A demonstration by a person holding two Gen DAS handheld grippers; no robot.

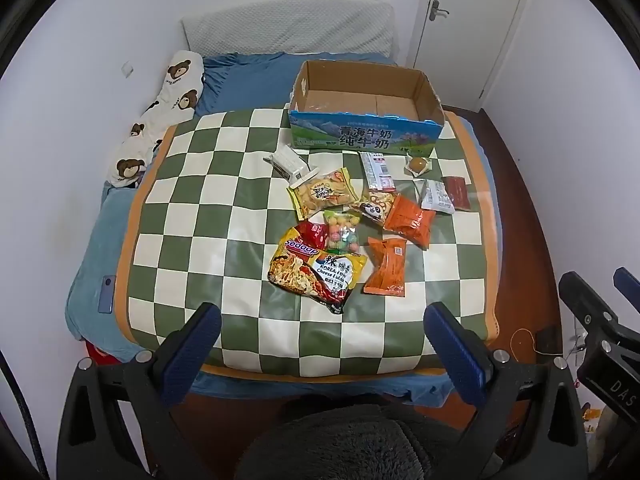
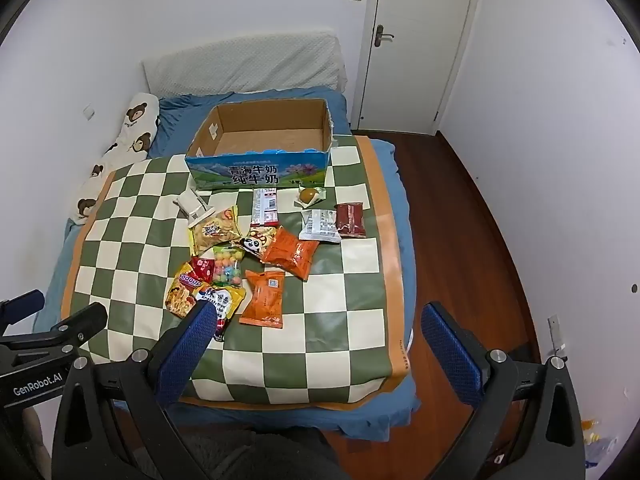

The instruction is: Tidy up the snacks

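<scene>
An empty cardboard milk box [image 1: 366,96] [image 2: 264,136] stands at the far side of a green checkered mat [image 1: 224,248] [image 2: 344,292] on the bed. Several snack packets lie in front of it: a noodle pack [image 1: 316,272] [image 2: 188,298], two orange packets [image 1: 388,266] [image 2: 264,298], a yellow cracker bag [image 1: 322,196] [image 2: 214,232], a candy bag [image 1: 340,232] [image 2: 228,268], a white packet [image 1: 436,196] [image 2: 320,226] and a dark red packet [image 1: 456,192] [image 2: 351,220]. My left gripper [image 1: 324,344] and right gripper [image 2: 316,344] are open, empty, near the mat's front edge.
A bear-print pillow [image 1: 160,120] [image 2: 116,156] lies at the left. A phone [image 1: 107,294] lies on the blue bedding. Wooden floor [image 2: 460,240] and a white door [image 2: 416,40] are at the right. The right gripper shows in the left wrist view [image 1: 600,320].
</scene>
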